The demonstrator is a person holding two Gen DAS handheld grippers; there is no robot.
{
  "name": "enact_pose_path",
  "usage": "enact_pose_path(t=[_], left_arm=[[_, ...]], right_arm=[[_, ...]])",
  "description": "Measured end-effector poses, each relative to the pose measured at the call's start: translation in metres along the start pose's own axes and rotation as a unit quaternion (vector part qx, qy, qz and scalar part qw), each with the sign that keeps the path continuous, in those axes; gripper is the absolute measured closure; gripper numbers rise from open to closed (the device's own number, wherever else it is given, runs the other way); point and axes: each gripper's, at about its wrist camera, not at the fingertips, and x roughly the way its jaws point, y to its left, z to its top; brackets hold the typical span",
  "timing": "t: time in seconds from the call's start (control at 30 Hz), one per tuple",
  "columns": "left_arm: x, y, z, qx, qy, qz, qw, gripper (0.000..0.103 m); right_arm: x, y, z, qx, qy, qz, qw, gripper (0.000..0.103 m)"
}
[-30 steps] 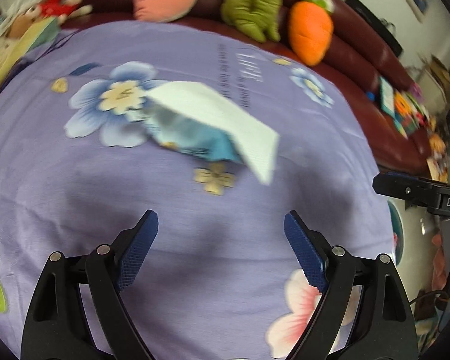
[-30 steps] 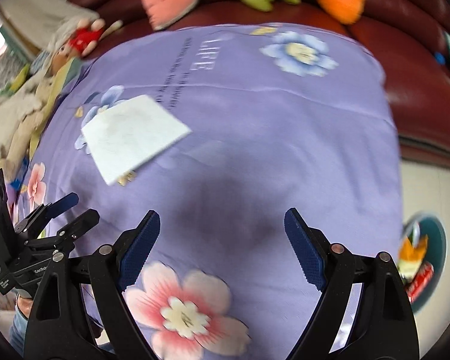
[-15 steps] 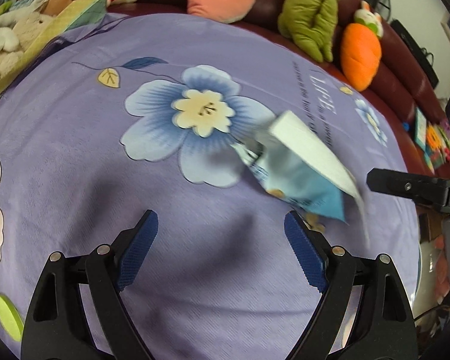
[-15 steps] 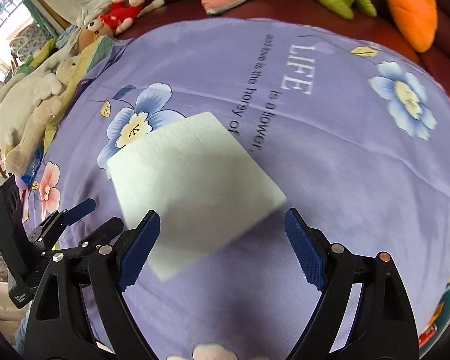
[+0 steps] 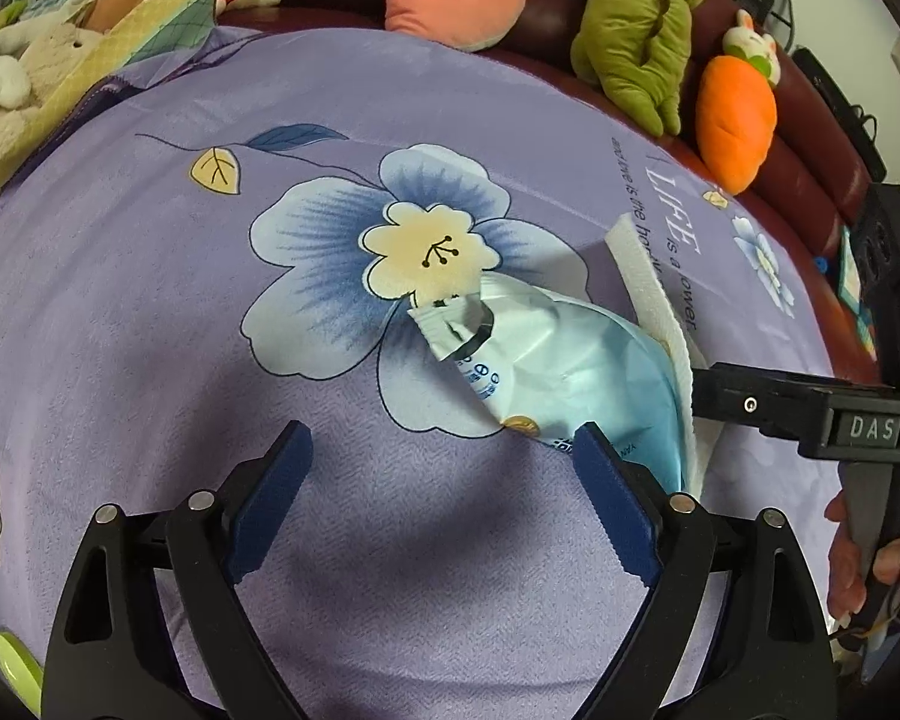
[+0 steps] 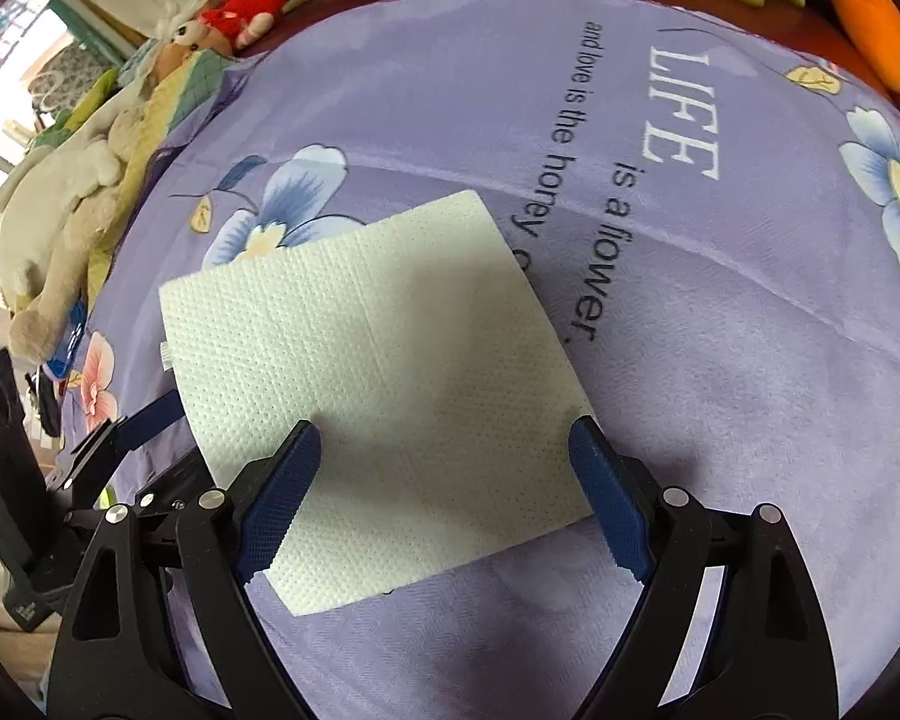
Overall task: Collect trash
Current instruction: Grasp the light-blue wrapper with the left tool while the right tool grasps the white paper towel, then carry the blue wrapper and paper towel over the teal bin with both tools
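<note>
Left gripper [image 5: 441, 468]: I see the jaws spread wide, just opened a little further, nothing between them; the right pad sits at the wrapper's near corner.
Right gripper [image 6: 444, 468]: wide apart, empty, poised over the napkin.
Trash: a crumpled blue wrapper [image 5: 561, 372] lies mid-cloth on the purple tablecloth [image 5: 150, 330], half under a white napkin [image 6: 366, 372].
Pointing: wrapper's long axis runs diagonally, torn mouth toward the blue flower [image 5: 390, 276]; the napkin is square, so no long axis.
Doing it well: I'd centre each gripper, press into the cloth, then pinch an edge.
</note>
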Motion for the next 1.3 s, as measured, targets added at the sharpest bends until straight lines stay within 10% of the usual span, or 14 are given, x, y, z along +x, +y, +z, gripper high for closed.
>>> enact_pose_path(t=[0.37,0.53,0.6,0.9,1.17,1.3], left_arm=[[-0.007,0.028,0.001,-0.042,-0.004,0.009,0.9991,0.012],[-0.011,0.034,0.006,-0.06,-0.005,0.002,0.9982,0.012],[-0.014,0.029,0.008,-0.059,-0.007,-0.009,0.9982,0.012],[-0.006,-0.013,0.025,-0.06,0.003,-0.049,0.997,0.012],[0.025,-0.046,0.021,-0.03,0.013,0.033,0.9989,0.014],[0.018,-0.06,0.013,-0.004,0.003,0.063,0.998,0.051]], right_arm=[[0.009,0.034,-0.028,-0.133,-0.027,-0.132,0.982,0.041],[0.002,0.04,-0.039,-0.144,-0.024,-0.126,0.981,0.09],[-0.002,0.038,-0.044,-0.134,-0.018,-0.111,0.985,0.095],[-0.077,-0.023,-0.074,-0.017,-0.073,-0.092,0.993,0.096],[-0.12,-0.073,-0.116,0.048,-0.094,-0.094,0.99,0.096],[-0.129,-0.09,-0.132,0.07,-0.1,-0.09,0.989,0.096]])
